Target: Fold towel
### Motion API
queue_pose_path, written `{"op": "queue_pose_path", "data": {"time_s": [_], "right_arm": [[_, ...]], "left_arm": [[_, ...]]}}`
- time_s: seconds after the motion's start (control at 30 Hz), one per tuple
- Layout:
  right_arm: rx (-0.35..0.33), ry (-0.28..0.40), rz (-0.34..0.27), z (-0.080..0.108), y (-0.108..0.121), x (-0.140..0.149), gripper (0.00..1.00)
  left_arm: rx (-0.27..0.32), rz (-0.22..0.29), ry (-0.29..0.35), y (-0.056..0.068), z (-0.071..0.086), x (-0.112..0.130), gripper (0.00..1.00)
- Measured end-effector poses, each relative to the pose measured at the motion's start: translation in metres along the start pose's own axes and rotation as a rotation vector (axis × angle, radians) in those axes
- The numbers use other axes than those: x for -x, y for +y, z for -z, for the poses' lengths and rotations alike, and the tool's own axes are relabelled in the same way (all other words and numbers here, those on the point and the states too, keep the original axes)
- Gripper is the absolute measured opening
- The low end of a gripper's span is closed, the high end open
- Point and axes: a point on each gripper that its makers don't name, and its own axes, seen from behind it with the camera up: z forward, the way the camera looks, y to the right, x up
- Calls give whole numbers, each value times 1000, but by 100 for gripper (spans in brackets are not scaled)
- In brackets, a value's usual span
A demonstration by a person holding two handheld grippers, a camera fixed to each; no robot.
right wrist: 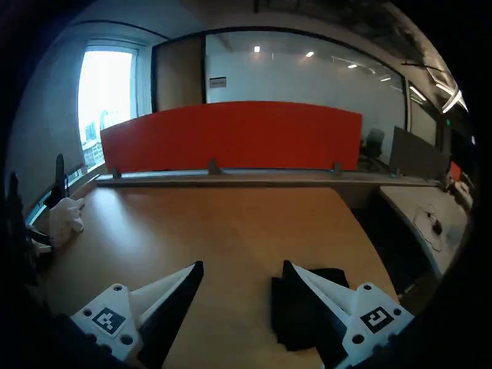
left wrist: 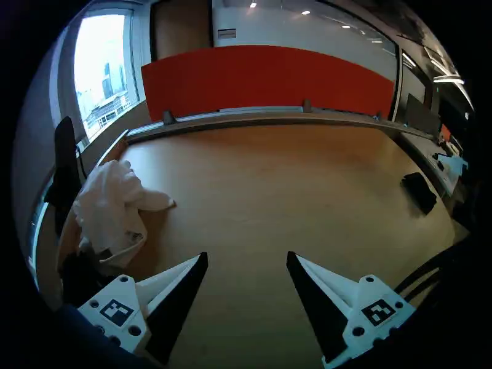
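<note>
A crumpled white towel point(left wrist: 114, 206) lies in a heap at the left edge of the wooden table point(left wrist: 277, 184); in the right gripper view the same towel point(right wrist: 64, 220) is small and far off to the left. My left gripper point(left wrist: 246, 261) hovers open over bare wood, right of the heap and apart from it. My right gripper point(right wrist: 241, 270) is open too, with nothing between its fingers. A folded black cloth point(right wrist: 301, 307) lies on the table under the right finger point(right wrist: 313, 289) of that gripper, and it appears near the table's right edge as a dark cloth point(left wrist: 419, 190) in the left gripper view.
A red divider panel point(left wrist: 264, 80) stands along the table's far side. A dark chair point(left wrist: 64, 166) stands behind the towel by the window. Another desk point(right wrist: 424, 221) with small items lies to the right, across a gap.
</note>
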Motion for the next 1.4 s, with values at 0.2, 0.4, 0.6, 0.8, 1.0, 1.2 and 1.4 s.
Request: {"op": "queue_pose_path", "data": {"time_s": [0.2, 0.4, 0.6, 0.8, 1.0, 1.2, 1.4], "right_arm": [[-1, 69, -4, -1, -14, -22, 100], [-6, 145, -22, -2, -28, -46, 100], [4, 180, -6, -5, -38, -60, 100], [7, 206, 7, -9, -50, -66, 100], [16, 233, -2, -13, -62, -74, 100], [27, 281, -13, -15, -76, -87, 100], [-6, 308, -11, -13, -99, -95, 100]], "left_arm": [[-16, 20, 69, -7, -4, -22, 95], [-40, 45, 163, -20, -8, -52, 95], [-71, 35, 248, -31, -9, -78, 95], [-85, 26, 303, -34, -5, -94, 95], [-90, 44, 334, -37, 0, -101, 95], [-107, 60, 366, -45, 4, -107, 95], [-104, 72, 407, -45, 7, -118, 95]]}}
